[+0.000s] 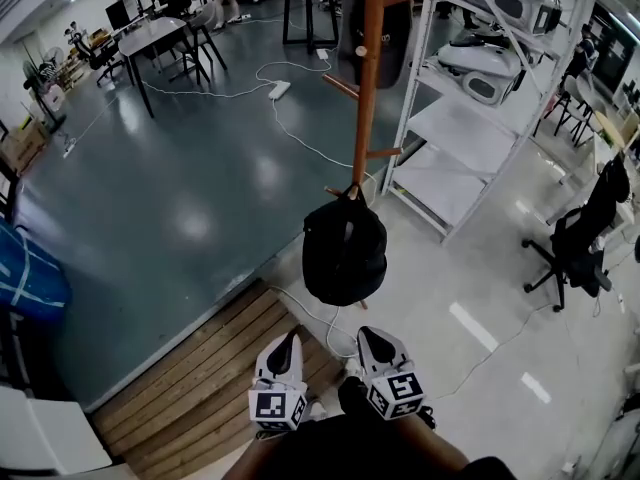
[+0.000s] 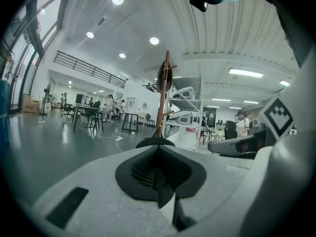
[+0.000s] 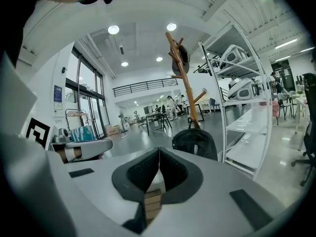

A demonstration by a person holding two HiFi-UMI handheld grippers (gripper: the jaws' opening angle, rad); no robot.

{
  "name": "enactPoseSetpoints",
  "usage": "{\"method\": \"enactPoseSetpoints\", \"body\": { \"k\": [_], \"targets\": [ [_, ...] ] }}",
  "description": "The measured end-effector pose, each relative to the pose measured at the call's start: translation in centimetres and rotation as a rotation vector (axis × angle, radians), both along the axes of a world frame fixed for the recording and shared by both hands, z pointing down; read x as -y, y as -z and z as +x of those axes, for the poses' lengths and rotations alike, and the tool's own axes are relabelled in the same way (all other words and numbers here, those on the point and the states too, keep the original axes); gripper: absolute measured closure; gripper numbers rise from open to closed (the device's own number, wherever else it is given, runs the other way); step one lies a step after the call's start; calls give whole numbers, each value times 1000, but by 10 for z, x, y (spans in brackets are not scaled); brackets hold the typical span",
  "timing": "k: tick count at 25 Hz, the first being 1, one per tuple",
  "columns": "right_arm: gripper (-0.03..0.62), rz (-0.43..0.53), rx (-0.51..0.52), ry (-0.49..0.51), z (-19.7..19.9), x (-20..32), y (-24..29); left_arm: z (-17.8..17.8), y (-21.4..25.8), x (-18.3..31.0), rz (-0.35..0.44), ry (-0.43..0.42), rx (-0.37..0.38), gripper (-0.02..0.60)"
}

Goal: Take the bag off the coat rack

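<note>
**Black bag on wooden rack; both grippers closed, clear of it**

1. Clearance. Ahead and to the left of the fingers, a wide dark floor lies open, crossed only by a white cable with a power strip. Tables stand well beyond it. Ahead and to the right of the fingers, a white shelving unit stands just beside the coat rack and bounds that side. An office chair stands well off to the right. Wooden boards lie under and to the left of the left gripper; their far edge meets the dark floor.

2. Bag attitude. The bag hangs by its top handle from a low peg of the rack post. Its long axis runs vertically, handle end up against the post and rounded body below. In the right gripper view the bag turns a broad face toward the fingers.

3. Bag position. The bag hangs ahead of both pairs of fingers, apart from them, nearer the line of the right gripper. The left gripper view shows only the bag's top, just over the fingertips.

4. Finger state. The left gripper's fingers are pressed together with nothing between them. The right gripper's fingers are likewise pressed together and empty.
</note>
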State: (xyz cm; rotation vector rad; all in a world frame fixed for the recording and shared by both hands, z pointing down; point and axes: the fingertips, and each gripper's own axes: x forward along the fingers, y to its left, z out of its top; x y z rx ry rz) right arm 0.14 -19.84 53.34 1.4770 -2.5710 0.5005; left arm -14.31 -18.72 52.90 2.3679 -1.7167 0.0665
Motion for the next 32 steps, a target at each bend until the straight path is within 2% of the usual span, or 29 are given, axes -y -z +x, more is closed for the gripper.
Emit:
{"method": "enactPoseSetpoints", "body": {
  "k": [20, 26, 29, 32],
  "targets": [
    [579, -45, -20, -19, 60, 149, -37, 45, -39, 146, -68, -34, 76, 563],
    [579, -60, -40, -13, 72, 186, -49, 56, -58, 187, -96, -82, 82, 558],
    [579, -69, -49, -5, 73, 201, -56, 54, -71, 208, -112, -93, 86, 480],
    [570, -80, -68, -6, 76, 217, -64, 52, -83, 229, -131, -106, 100, 436]
  ]
}}
